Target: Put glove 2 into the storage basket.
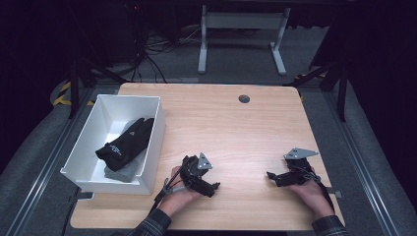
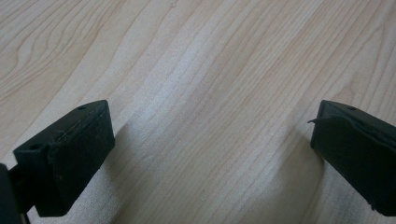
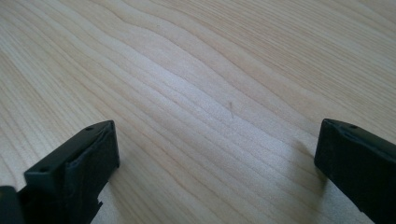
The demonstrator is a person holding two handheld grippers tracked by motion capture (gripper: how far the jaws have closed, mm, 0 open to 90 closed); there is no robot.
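Note:
My left gripper (image 1: 214,186) rests low on the wooden table (image 1: 236,128) near its front edge, held in the person's left hand. Its jaws stand wide apart over bare wood, with nothing between the fingertips (image 2: 70,154). My right gripper (image 1: 271,176) lies at the front right, held in the person's right hand, pointing left. Its jaws are also spread wide over bare wood, and its fingertips (image 3: 79,172) hold nothing. A black glove (image 1: 125,142) lies in the white bin (image 1: 153,142) on top of a grey cloth (image 1: 123,170).
The white bin stands at the table's left edge, just left of my left gripper. A round cable hole (image 1: 244,99) sits near the table's far edge. Beyond the table stand a white desk frame (image 1: 241,29) and loose cables (image 1: 152,49) on the floor.

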